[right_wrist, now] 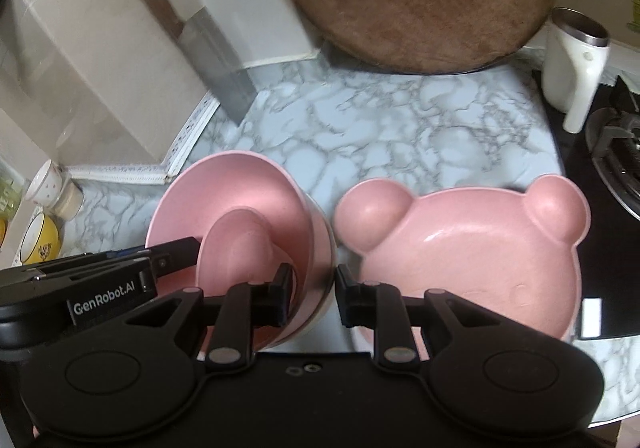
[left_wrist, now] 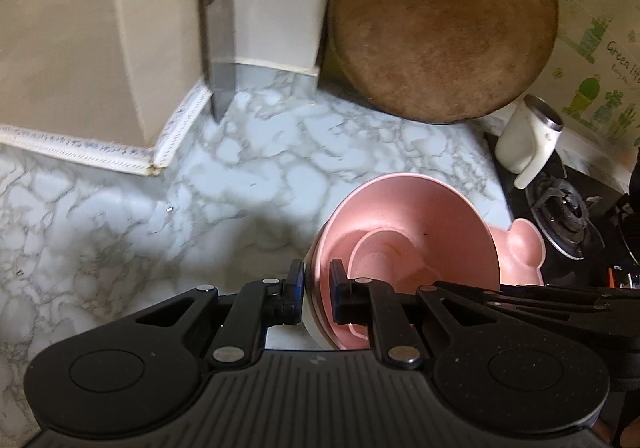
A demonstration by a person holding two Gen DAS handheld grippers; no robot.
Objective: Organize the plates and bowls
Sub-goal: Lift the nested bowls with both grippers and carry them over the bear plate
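Observation:
A stack of pink bowls [left_wrist: 404, 224] with a smaller pink dish [right_wrist: 240, 244] nested inside hangs tilted over the marble counter [left_wrist: 120, 216]. My left gripper [left_wrist: 317, 284] is shut on the stack's left rim, one finger inside and one outside. My right gripper [right_wrist: 315, 288] is shut on the stack's [right_wrist: 224, 192] right rim in the same way. The left gripper's fingers [right_wrist: 172, 260] show reaching in from the left in the right wrist view. A pink bear-shaped plate [right_wrist: 472, 244] lies on the counter just right of the stack, also seen as the bear plate [left_wrist: 520, 248].
A round wooden chopping board [left_wrist: 444, 24] leans on the back wall. A cleaver [right_wrist: 216, 56] stands in the corner. A white mug [right_wrist: 572, 64] and a gas stove [right_wrist: 616, 152] are at the right. A yellow bowl [right_wrist: 40, 240] and a small white cup [right_wrist: 52, 188] sit far left.

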